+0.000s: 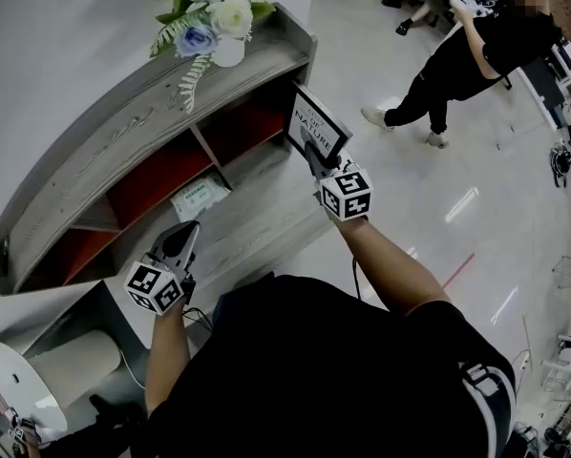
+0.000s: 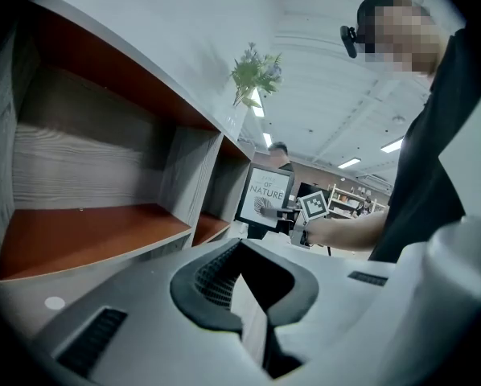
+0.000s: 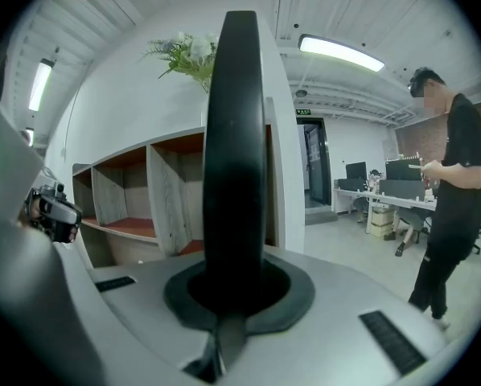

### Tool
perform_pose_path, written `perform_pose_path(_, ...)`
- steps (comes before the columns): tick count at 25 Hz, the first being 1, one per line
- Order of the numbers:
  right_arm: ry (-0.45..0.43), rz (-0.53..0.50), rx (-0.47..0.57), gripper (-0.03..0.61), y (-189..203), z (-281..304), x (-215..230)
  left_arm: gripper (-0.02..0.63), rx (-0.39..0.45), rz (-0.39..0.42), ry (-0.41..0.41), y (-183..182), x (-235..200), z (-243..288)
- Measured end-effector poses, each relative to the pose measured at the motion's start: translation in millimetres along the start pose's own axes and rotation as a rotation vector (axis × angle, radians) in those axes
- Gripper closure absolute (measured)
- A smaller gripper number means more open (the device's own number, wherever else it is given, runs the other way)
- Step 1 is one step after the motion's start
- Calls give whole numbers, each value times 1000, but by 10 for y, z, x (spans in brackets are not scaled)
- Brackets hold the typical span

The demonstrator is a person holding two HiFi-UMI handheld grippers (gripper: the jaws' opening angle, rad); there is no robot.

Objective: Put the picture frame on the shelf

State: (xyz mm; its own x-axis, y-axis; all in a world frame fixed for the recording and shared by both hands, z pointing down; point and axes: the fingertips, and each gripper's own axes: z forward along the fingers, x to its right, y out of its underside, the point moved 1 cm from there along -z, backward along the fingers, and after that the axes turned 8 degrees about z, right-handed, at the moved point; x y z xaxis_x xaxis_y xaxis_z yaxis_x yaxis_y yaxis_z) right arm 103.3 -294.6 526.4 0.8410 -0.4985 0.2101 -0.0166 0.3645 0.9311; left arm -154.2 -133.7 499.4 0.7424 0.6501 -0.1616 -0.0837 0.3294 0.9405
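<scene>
The right claw [image 1: 314, 158] is closed on the picture frame [image 1: 318, 122], its 2 jaws pinching the lower edge. In the right gripper view the frame [image 3: 236, 151] shows only edge-on, as 1 dark upright band rising from the jaws. Its face is readable in the head view and in the left gripper view [image 2: 265, 195]: white with a dark border and the word NATURE. The frame is held upright in the air at the right end of the shelf [image 1: 123, 134], just beside the end wall. Whether it touches the wood I cannot tell.

The left claw [image 1: 184, 238] has its jaws apart with nothing between them. It points at an open compartment with a red-brown floor [image 2: 96, 233], and that view also shows the right claw [image 2: 293, 213] beyond the far end of the shelf.

Only the head view shows a white-and-green packet [image 1: 200, 198] lying in a lower compartment. A vase of flowers [image 1: 224, 29] stands on the shelf top. A person in black [image 1: 478, 53] stands well apart on the floor [image 1: 438, 232], and the right gripper view shows them side-on.
</scene>
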Motion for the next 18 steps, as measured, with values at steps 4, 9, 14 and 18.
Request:
perform_pose_path(4,3,-2,-11,555,28,110,52,592,-13,-10,-6,37,-51,18)
perform_pose_path(9,4,2,-24,555,66,253,104,592,-18,-11,-8,22,-113,73)
perform_pose_path(14,11,11,-27,555,86,375,133,592,-25,-20,-21,55,-189,54)
perform_pose_path(18,21,9,-34,555,118,468,152,592,-34,-29,-27,112,-237,38)
